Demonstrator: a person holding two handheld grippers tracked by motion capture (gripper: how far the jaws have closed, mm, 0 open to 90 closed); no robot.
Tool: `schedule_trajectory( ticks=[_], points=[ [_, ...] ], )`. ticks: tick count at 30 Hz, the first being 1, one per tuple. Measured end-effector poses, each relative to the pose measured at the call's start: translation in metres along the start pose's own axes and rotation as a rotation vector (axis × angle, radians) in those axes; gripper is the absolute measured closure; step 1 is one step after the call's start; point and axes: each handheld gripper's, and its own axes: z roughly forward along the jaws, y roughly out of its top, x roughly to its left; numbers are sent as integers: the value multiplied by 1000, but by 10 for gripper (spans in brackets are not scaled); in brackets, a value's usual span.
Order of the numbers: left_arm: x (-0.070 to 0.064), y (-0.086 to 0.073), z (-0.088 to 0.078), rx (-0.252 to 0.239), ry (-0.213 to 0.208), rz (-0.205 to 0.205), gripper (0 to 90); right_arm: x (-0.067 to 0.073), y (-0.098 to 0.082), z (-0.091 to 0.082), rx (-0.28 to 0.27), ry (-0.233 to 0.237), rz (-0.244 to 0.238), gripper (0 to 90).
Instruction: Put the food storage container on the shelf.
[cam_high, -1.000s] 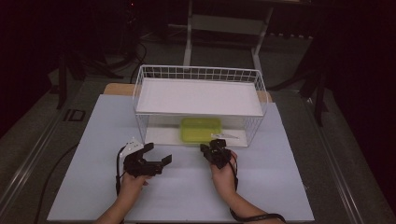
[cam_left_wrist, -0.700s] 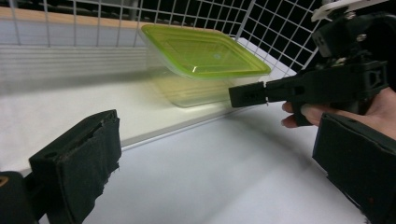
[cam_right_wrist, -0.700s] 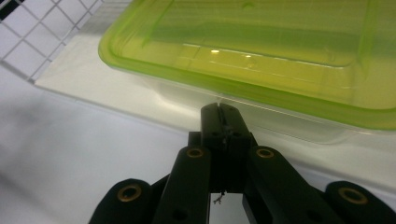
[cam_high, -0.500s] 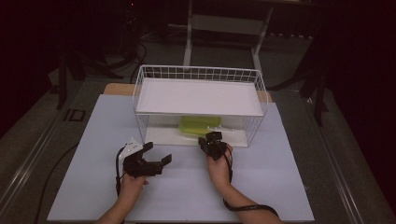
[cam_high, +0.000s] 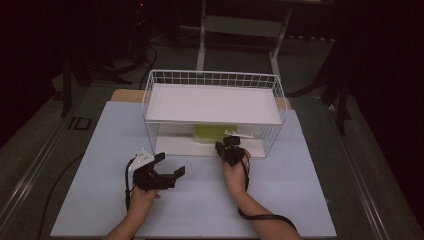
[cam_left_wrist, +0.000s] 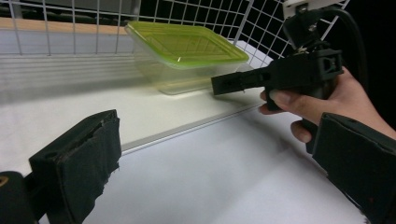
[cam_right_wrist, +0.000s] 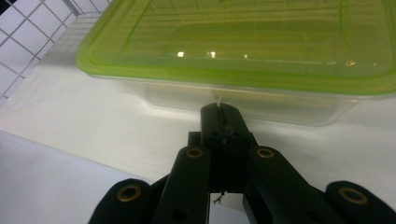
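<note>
The green-lidded box sits on the lower shelf inside the wire rack, under its white upper shelf. The right tool, jaws pressed together and empty, points at the box's near wall, just short of it. The left tool rests on the tabletop, jaws spread wide.

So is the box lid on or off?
On: the green lid sits flat over the clear box, its rim covering the top edge.
</note>
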Motion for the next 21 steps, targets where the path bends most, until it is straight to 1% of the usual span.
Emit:
schedule_trajectory(
  ticks=[4, 5, 7, 10, 13, 14, 17, 21],
  points=[
    [-1, 0, 1, 3, -3, 13, 20, -1, 2, 3, -9, -6, 2, 898],
    [-1, -1, 1, 3, -4, 11, 20, 0, 3, 4, -5, 7, 8, 897],
    [-1, -1, 2, 6, -1, 11, 20, 1, 4, 4, -4, -3, 11, 898],
    [-1, -1, 1, 6, -3, 11, 20, 2, 5, 6, 4, -2, 11, 898],
    [-1, -1, 1, 5, 0, 16, 20, 3, 4, 6, 9, 6, 7, 877],
    [-1, -1, 1, 4, -3, 16, 20, 4, 4, 6, 4, 6, -5, 869],
    [-2, 0, 1, 2, -2, 22, 20, 6, 2, 1, 13, 13, -32, 858],
    [-3, 0, 1, 4, -5, 30, 20, 9, -1, -5, 17, 20, -54, 825]
  ],
)
